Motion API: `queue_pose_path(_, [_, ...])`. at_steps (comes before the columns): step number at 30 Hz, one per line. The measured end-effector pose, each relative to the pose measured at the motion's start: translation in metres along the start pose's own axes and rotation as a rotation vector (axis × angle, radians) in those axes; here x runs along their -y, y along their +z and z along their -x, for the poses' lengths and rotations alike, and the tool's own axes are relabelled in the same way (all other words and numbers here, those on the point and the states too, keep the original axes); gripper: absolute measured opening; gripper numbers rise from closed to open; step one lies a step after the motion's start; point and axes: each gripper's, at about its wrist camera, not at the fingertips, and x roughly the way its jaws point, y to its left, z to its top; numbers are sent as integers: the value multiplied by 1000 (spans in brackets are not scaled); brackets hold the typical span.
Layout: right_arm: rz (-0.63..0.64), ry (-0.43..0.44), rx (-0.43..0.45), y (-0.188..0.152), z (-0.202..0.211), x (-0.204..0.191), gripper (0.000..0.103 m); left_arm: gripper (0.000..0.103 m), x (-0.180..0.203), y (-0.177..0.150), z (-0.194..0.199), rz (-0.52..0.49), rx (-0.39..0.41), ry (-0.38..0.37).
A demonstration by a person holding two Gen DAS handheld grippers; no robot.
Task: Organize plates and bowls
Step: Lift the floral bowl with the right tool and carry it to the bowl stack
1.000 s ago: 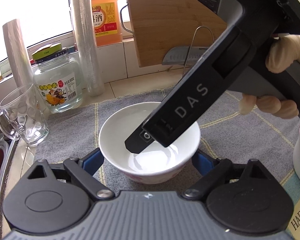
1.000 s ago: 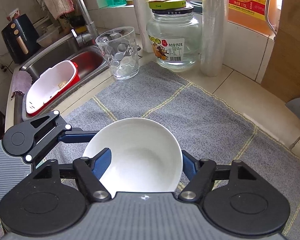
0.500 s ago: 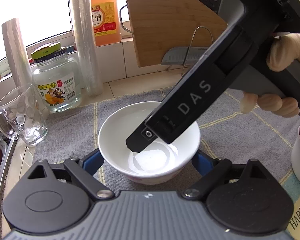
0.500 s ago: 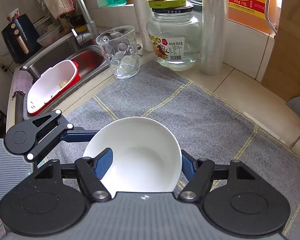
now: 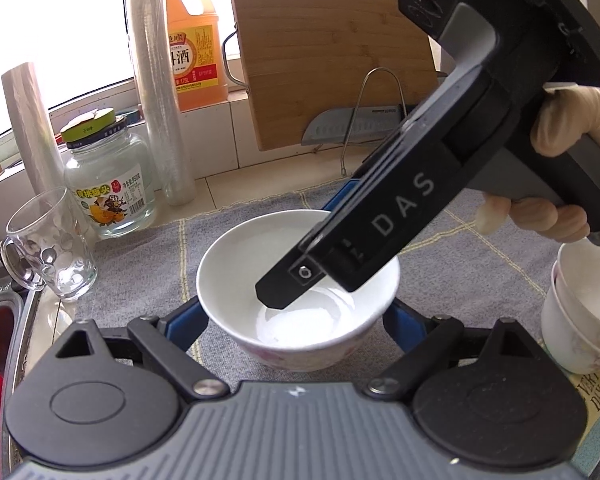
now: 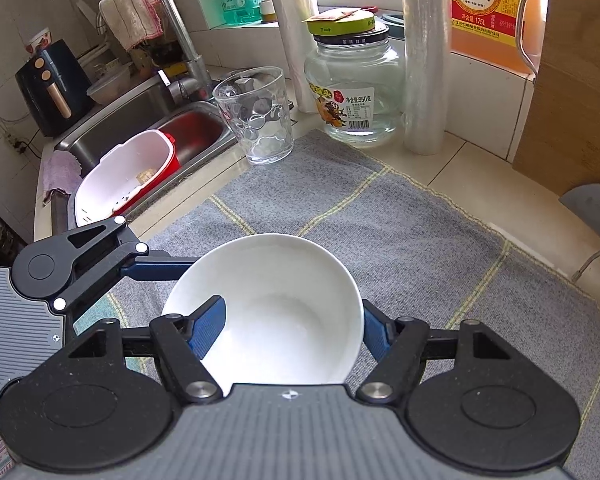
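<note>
A white bowl [image 5: 260, 272] with a pink flower pattern sits on the grey checked mat [image 5: 140, 264]. My left gripper [image 5: 296, 314] is open, its blue fingers on either side of the bowl's base. My right gripper [image 6: 290, 330] reaches in from above: one blue finger is inside the bowl [image 6: 284, 312], the other outside the rim, which the wide jaws straddle. In the left wrist view its black body [image 5: 380, 232] hangs over the bowl. A stack of white cups or small bowls [image 5: 584, 316] stands at the right.
A glass mug [image 6: 256, 116], a glass jar [image 6: 352, 92], two rolls of film [image 5: 160, 92], an orange bottle [image 5: 192, 48] and a wooden cutting board [image 5: 332, 56] line the back. A sink [image 6: 148, 132] with a red and white basin lies to the left.
The left wrist view has pulled back a little, so the cup stack at the right now shows more. The right gripper stays over the bowl, slightly lower.
</note>
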Motion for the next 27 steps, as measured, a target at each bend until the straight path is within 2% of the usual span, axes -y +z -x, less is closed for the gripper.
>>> queue_pose_path(13, [-14,6,50,-36,57,-30,76,93,38,6,49,-17,-8,-40])
queue_pose_path(27, [-46,-14,84,-76,106,-49,76,93,71,7,84,-55,-13,-93])
